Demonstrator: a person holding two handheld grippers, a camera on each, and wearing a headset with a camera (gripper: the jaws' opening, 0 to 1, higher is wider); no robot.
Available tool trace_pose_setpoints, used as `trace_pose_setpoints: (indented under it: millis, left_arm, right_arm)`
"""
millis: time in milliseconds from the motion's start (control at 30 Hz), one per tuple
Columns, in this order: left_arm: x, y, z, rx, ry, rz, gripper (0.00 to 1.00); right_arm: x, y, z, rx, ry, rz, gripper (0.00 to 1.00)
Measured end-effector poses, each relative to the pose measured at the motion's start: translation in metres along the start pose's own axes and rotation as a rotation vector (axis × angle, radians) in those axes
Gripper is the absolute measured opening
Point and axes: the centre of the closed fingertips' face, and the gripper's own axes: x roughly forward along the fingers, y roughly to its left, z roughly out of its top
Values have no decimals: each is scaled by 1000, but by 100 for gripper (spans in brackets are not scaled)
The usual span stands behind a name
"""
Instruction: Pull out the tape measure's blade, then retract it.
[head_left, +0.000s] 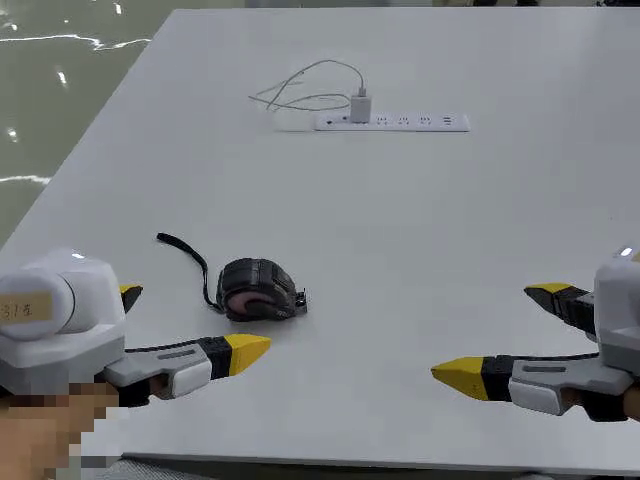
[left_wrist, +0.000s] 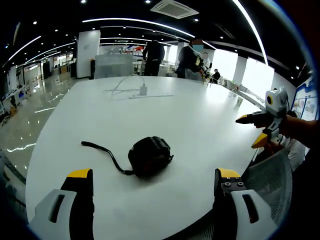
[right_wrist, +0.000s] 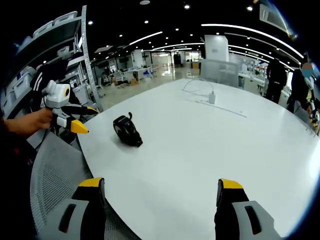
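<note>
Head view: a white tabletop (head_left: 420, 250) with a dark tape measure (head_left: 260, 290) lying on its side near the near edge, toward the left edge. Its black wrist strap (head_left: 188, 258) trails off toward the left edge. The left gripper (head_left: 190, 322) hovers at the near edge just beside the tape measure without touching it, its yellow-tipped fingers (head_left: 245, 350) spread wide. The right gripper (head_left: 500, 332) hovers well apart from the tape measure, by the near right corner, also spread wide and holding nothing. Toward the far edge lies a white power strip (head_left: 392, 122) with a white charger (head_left: 360, 104) plugged in and a looped cable (head_left: 300, 90).

Left gripper view: the tape measure (left_wrist: 150, 156) lies on the tabletop ahead of the wide-open fingers (left_wrist: 80, 175), strap to the left. The right gripper (left_wrist: 251, 131) shows at the right, held by a hand beyond the tabletop's edge.

Right gripper view: this gripper's fingers (right_wrist: 230, 184) stand wide apart over bare tabletop. The tape measure (right_wrist: 126, 131) lies far to the left near the edge, with the left gripper (right_wrist: 89, 120) just beside it.
</note>
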Motion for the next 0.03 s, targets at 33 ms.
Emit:
trace_pose_setpoints:
  millis: [33]
  left_arm:
    - [0,0,0,0,0,0,99]
  right_arm:
    - [0,0,0,0,-1,0,91]
